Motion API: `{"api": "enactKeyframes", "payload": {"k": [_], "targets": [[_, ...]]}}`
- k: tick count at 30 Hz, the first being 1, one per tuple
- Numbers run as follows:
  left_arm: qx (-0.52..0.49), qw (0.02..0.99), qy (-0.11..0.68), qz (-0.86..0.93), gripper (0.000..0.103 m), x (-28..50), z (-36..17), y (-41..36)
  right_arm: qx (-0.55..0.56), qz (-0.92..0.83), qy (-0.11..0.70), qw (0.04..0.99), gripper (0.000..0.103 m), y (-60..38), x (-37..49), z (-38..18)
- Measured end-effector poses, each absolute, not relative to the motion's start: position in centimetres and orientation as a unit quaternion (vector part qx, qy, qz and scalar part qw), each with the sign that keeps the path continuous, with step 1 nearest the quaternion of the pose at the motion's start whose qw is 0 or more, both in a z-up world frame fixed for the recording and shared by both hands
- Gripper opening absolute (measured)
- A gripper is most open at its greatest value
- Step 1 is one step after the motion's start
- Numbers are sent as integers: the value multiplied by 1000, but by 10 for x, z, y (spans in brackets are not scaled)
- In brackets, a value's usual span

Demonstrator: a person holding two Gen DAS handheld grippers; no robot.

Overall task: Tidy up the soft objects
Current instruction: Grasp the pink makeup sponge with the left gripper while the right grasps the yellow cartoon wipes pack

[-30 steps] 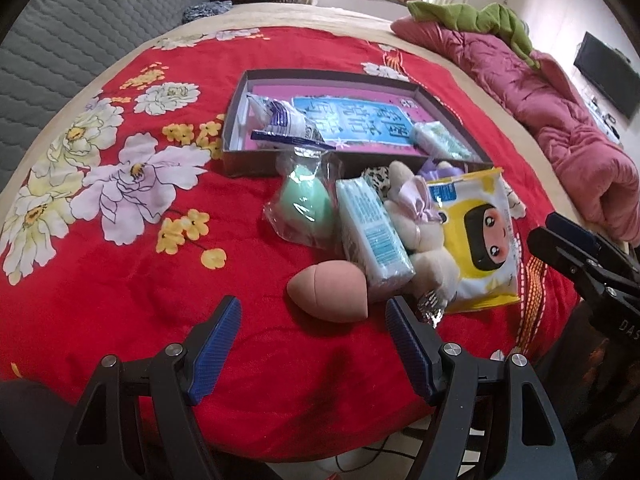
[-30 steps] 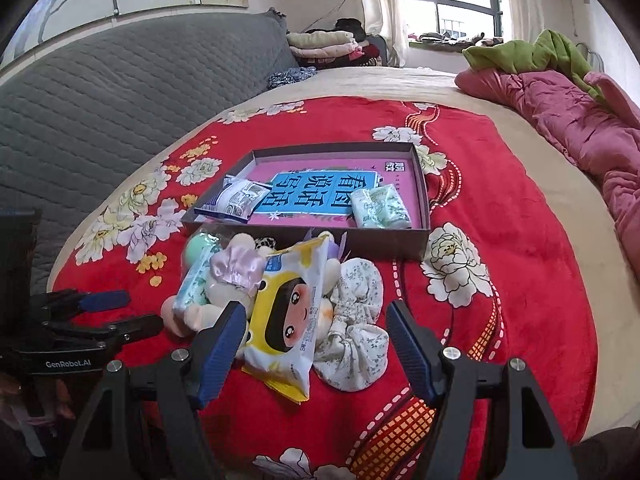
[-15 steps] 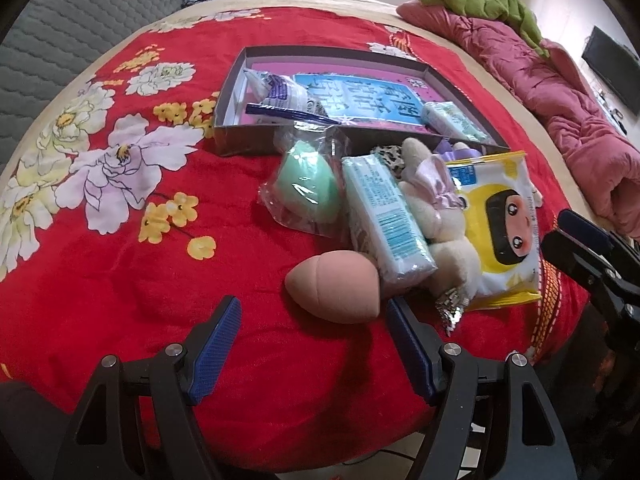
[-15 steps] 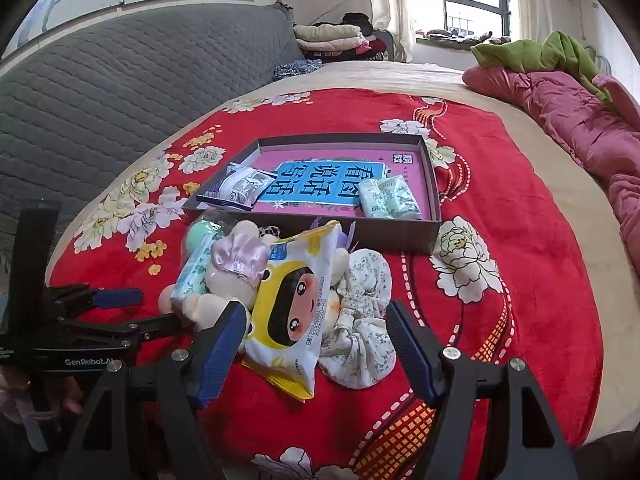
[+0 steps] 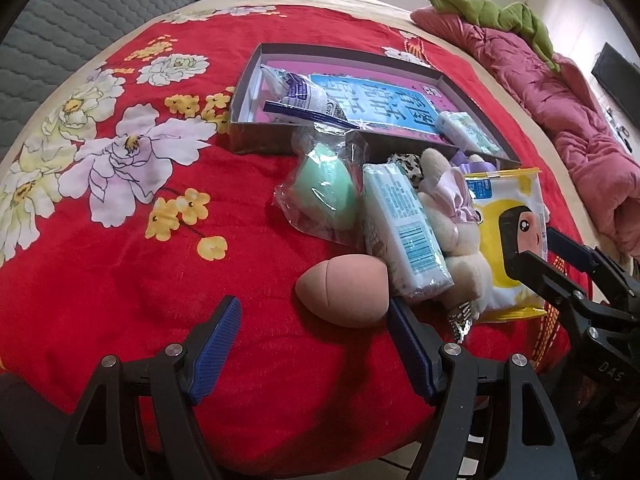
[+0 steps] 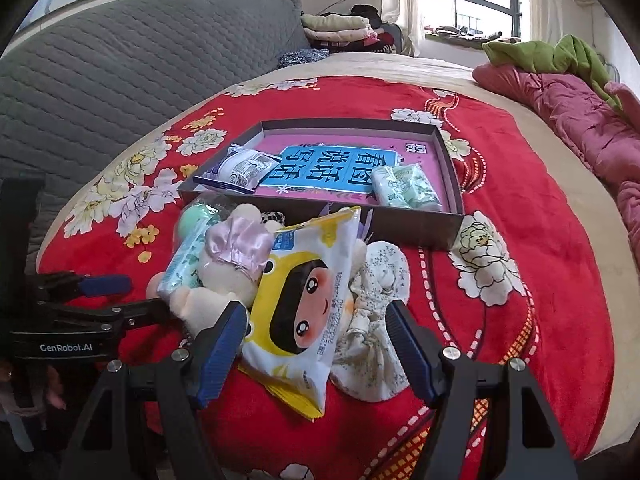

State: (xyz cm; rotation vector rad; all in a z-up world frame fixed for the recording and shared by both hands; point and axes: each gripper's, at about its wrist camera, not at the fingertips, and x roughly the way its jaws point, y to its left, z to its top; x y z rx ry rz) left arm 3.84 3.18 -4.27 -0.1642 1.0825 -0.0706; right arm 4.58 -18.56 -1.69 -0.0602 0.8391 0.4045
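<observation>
- I'm closing my right hand-held gripper (image 6: 314,346) around the yellow cartoon-face wipes packet (image 6: 304,300), lying just before the shallow dark cardboard box (image 6: 450,168); pads not yet pressing.
- Left hand-held gripper (image 5: 314,346) spread, empty.
- Next: pinch, lift into box.

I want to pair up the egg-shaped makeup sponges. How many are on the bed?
2. The pink sponge lies bare on the red blanket; the green sponge, in a clear bag, sits behind it. The pile may hide others.
</observation>
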Motion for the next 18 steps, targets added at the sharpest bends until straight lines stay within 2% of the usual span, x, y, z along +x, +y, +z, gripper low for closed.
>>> {"api": "enactKeyframes", "payload": {"k": [12,18], "targets": [[-76,854,512,-42,76,50,-48,27,-39,209,388,897,20,-182,53,-16],[-95,854,509,-44,72,56,-52,29,-34,215,378,900,17,-187,56,-12]]}}
